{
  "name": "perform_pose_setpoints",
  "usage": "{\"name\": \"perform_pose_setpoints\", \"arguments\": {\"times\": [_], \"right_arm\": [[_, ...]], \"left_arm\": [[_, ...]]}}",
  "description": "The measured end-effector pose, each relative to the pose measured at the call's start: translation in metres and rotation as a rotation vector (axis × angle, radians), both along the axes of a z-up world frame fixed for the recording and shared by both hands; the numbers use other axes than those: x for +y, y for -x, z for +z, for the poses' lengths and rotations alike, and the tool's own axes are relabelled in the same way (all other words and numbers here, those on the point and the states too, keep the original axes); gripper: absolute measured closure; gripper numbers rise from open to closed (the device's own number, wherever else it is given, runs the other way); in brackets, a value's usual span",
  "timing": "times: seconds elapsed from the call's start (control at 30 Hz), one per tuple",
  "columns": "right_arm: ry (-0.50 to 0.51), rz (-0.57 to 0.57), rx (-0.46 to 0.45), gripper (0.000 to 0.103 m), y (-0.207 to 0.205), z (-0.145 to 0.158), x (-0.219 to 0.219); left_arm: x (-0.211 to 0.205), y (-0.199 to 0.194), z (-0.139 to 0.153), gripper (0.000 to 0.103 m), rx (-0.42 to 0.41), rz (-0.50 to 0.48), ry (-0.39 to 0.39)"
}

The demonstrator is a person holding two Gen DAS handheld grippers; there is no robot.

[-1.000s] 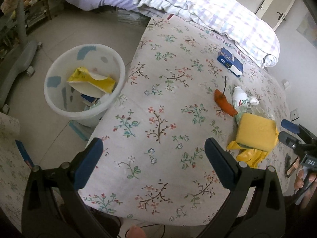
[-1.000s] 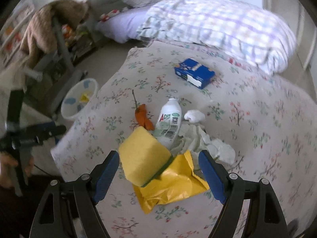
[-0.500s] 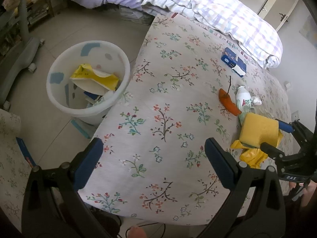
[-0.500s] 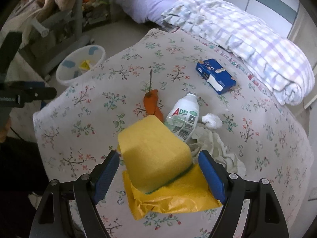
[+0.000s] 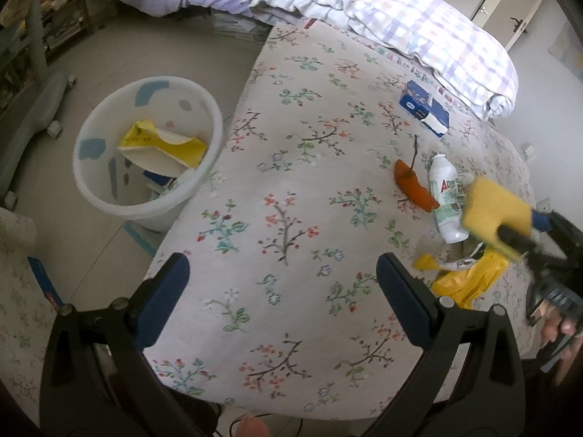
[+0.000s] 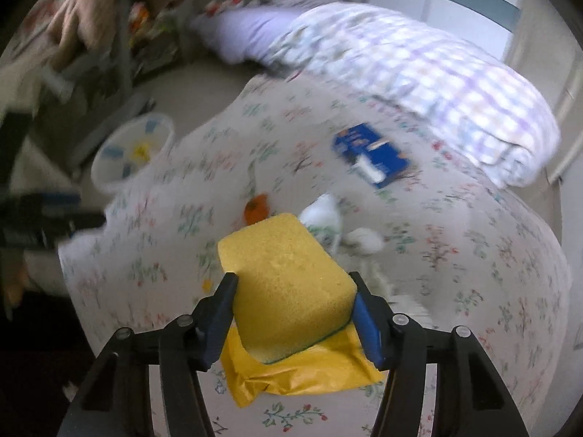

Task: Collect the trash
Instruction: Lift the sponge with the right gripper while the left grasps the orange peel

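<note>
A yellow sponge (image 6: 288,280) sits between the blue pads of my right gripper (image 6: 291,284), whose jaws are closing and press on both its sides. In the left wrist view the sponge (image 5: 495,215) is lifted off the flowered bed cover (image 5: 291,182), above a crumpled yellow bag (image 5: 470,280). A white bottle (image 5: 446,200) and an orange scrap (image 5: 413,185) lie just left of it. The white trash bin (image 5: 91,167) stands on the floor beside the bed and holds yellow and white packaging. My left gripper (image 5: 282,266) hangs open over the bed's near edge with nothing in it.
A blue box (image 5: 422,107) lies farther back on the bed, near a folded plaid quilt (image 5: 400,25). White tissue (image 6: 364,238) is crumpled by the bottle. A grey wheeled frame (image 5: 32,109) and cluttered shelves stand on the floor left of the bin.
My right gripper went forward around the sponge, closed its jaws onto it and raised it off the yellow bag. The left gripper stayed put and open.
</note>
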State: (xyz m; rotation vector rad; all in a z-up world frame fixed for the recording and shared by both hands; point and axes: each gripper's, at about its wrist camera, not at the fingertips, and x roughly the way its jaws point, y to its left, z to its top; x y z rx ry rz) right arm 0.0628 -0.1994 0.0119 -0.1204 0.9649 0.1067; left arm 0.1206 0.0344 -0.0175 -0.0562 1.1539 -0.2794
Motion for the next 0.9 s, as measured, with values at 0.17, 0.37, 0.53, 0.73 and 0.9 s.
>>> {"name": "perform_pose_setpoints", "arguments": {"times": [0.17, 0.37, 0.53, 0.73, 0.9], "right_arm": [[-0.115, -0.154, -0.047, 0.042, 0.008, 0.023, -0.043], [-0.170, -0.311, -0.008, 0.042, 0.014, 0.017, -0.090], [-0.201, -0.366, 0.025, 0.042, 0.020, 0.007, -0.111], [-0.204, -0.392, 0.047, 0.042, 0.025, 0.000, -0.120], [-0.210, -0.403, 0.055, 0.042, 0.022, -0.004, -0.124]], "left_arm": [[-0.027, -0.006, 0.001, 0.001, -0.003, -0.036, -0.016], [-0.072, -0.015, 0.006, 0.001, -0.011, -0.100, -0.012], [-0.097, -0.025, -0.002, 0.002, 0.011, -0.109, 0.019], [-0.113, -0.040, -0.020, 0.028, 0.048, -0.081, 0.105], [-0.127, -0.047, -0.031, 0.051, 0.077, -0.075, 0.151]]}}
